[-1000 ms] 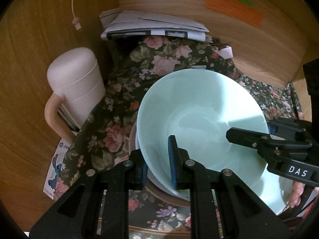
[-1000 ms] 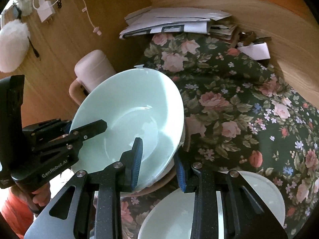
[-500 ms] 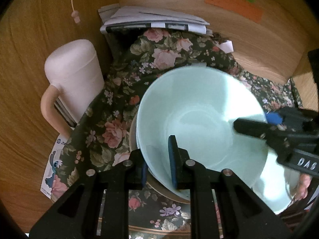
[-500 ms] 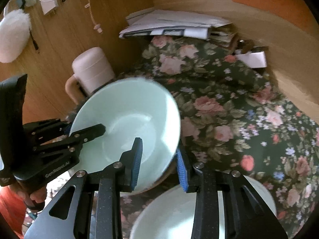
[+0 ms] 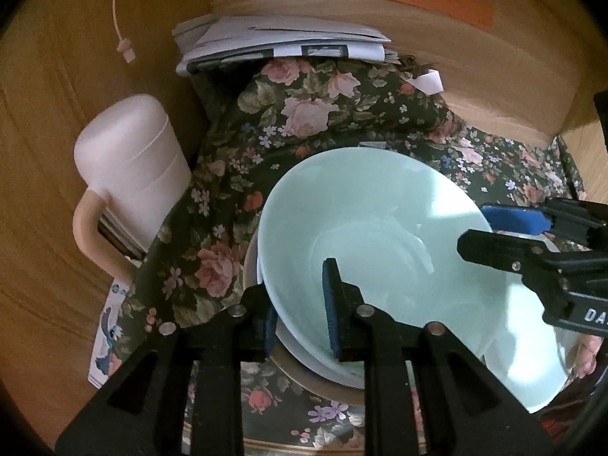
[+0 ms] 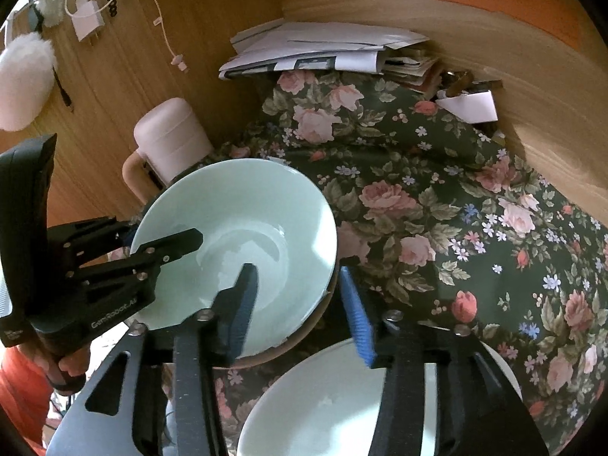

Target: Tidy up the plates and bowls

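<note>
A pale green bowl sits on a stack of a white dish and a tan plate on the floral cloth; it also shows in the right wrist view. My left gripper is shut on the bowl's near rim, one pad inside, one outside. My right gripper straddles the bowl's right rim with its jaws spread apart; it shows in the left wrist view too. A second white bowl lies below the right gripper.
A pink lidded jug stands left of the stack against the wooden wall. A pile of papers lies at the back. Floral cloth stretches to the right. A white folded card lies at the back right.
The right gripper's jaws have spread wider around the bowl's rim. The bowl has settled lower and flatter onto the stack. The left gripper keeps its hold.
</note>
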Demonstrator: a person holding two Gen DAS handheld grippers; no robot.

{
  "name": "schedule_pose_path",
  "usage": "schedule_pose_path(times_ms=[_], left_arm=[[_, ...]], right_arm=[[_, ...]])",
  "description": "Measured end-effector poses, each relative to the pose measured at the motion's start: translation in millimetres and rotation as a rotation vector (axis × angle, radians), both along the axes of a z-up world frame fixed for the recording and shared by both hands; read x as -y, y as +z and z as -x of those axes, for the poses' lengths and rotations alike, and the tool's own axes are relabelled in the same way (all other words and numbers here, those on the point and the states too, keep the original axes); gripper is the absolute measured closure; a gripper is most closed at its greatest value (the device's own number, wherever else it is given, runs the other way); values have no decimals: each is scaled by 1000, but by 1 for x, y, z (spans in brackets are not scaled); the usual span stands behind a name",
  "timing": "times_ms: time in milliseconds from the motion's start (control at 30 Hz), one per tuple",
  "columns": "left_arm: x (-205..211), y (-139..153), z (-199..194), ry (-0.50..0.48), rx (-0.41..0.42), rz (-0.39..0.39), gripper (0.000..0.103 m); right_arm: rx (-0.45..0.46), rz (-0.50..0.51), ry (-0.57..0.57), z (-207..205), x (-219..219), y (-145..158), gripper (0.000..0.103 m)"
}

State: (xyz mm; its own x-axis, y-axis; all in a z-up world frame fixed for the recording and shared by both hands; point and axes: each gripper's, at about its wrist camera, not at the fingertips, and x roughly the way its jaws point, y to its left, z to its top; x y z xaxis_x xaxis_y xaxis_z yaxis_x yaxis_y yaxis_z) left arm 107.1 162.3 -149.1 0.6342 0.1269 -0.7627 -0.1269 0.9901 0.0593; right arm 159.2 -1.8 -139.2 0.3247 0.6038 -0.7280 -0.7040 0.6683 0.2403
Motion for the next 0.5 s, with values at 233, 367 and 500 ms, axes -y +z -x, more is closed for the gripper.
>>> schedule_pose_path(times_ms=[233, 367, 500], left_arm=[[-2, 14, -4, 9, 41, -76, 69], [-5, 24, -4, 1, 60, -50, 65], [-8, 26, 2, 12, 66, -38, 55]], right_arm=[[6, -6, -1, 0, 4, 2, 56], [3, -10, -2, -1, 4, 2, 56], [1, -6, -4, -1, 3, 1, 56]])
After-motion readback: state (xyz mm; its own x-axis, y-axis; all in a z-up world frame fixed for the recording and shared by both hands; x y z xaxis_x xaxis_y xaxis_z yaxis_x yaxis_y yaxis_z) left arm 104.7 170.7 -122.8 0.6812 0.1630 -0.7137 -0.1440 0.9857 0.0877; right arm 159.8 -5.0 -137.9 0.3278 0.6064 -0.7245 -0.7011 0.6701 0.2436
